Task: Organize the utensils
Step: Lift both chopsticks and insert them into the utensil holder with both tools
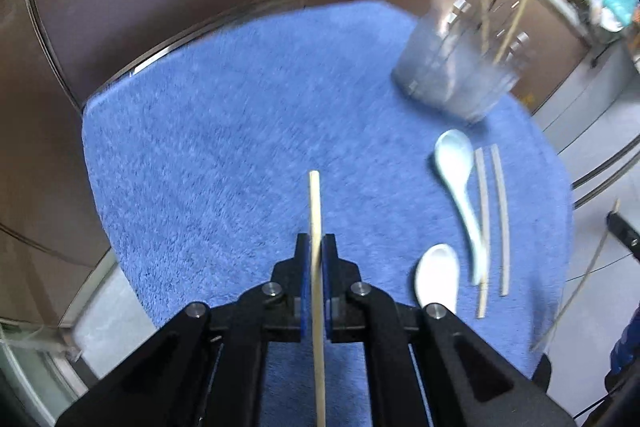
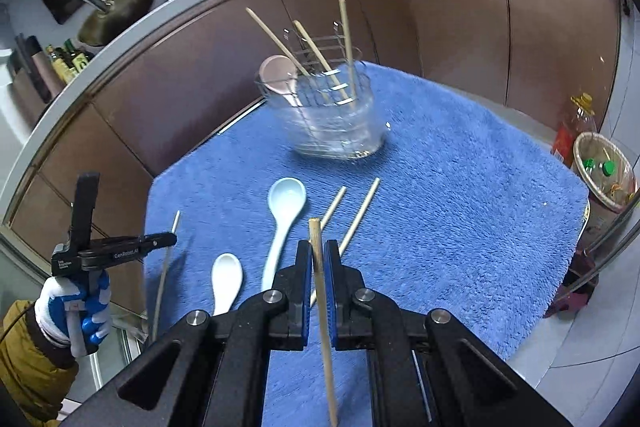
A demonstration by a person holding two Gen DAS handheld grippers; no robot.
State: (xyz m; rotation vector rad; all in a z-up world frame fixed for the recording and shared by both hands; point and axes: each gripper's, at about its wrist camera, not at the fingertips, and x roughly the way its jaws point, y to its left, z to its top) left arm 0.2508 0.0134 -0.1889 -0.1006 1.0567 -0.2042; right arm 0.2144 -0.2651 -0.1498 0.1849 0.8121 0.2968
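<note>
Both tongs are clenched, the left tongs [image 1: 316,243] on one chopstick [image 1: 317,267], the right tongs [image 2: 318,249] on another chopstick [image 2: 322,307]. Two spoons [image 2: 280,227] and two loose chopsticks [image 2: 358,217] lie on the blue towel [image 2: 460,187] near the glass holder [image 2: 336,123].

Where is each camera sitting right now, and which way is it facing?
Left wrist: behind the left gripper, fingers clamping a chopstick, looking over the blue mat.
Right wrist: behind the right gripper, clamping another chopstick; gloved left hand shows.
Shared: glass holder, pale blue spoon.
</note>
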